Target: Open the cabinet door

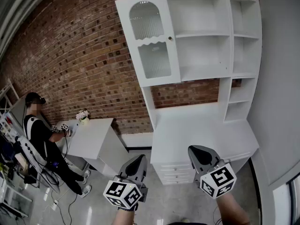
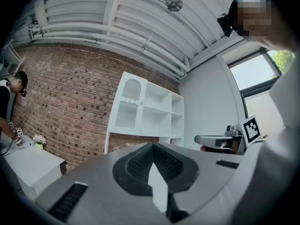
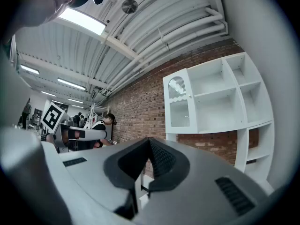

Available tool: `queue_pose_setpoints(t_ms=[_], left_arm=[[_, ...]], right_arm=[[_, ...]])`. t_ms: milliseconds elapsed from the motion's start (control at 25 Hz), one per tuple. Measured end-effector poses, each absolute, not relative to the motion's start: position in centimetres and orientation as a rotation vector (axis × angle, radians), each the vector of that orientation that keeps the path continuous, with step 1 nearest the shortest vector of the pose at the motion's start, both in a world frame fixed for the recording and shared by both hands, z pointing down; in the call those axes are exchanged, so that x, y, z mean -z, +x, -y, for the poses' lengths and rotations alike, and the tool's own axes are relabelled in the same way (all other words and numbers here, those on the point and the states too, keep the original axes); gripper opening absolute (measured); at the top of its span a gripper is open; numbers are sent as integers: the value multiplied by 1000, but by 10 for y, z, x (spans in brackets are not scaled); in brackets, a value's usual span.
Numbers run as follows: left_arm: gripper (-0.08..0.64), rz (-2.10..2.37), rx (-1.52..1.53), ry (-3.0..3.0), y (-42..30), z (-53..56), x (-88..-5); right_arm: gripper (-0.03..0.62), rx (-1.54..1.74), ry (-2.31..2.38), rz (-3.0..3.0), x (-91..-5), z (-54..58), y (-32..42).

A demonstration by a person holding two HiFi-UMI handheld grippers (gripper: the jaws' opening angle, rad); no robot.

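From the head view, the white cabinet [image 1: 201,125] stands against the brick wall. Its one glazed cabinet door [image 1: 150,36] is at the upper left and looks shut, with a single small knob [image 1: 169,38] on its right edge. The rest of the upper part is open shelving. Two grippers are held low in front of the person, the left gripper [image 1: 139,159] and the right gripper [image 1: 198,152]. Both are level, point toward the cabinet and are well apart from the door, so I'd say the reach has not begun. The knob sits on the side nearer the right gripper, which makes that one the likelier to go for it. Off to the left, one other person [image 1: 40,130] sits at a white table [image 1: 93,139] that carries one small flower pot [image 1: 83,116].

In the left gripper view, the fingers [image 2: 138,163] meet at their tips with nothing between them. The door is far ahead, above and to the left of them.

In the right gripper view, the fingers [image 3: 161,161] are likewise pressed together and empty. The door hangs high and ahead, and they will have to part before they can take the knob.
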State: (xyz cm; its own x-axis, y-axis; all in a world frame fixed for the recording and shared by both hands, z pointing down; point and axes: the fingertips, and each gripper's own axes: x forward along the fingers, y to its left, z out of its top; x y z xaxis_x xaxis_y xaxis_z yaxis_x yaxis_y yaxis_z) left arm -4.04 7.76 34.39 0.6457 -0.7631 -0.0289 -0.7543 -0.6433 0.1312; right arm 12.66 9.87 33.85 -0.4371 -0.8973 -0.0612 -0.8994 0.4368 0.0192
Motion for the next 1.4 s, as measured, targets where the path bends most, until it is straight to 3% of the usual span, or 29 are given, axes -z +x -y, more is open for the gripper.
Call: queue_pose_setpoints(t_ms=[800,1400], left_arm=[[0,1362,112,2714,-13,-29,-346],[0,1255,139,2818,-20,111,-339]], right_arm=[[5,-2,-1540,-2575,-340,-59,176],[5,-32,-1670,-2524,-337,63,157]])
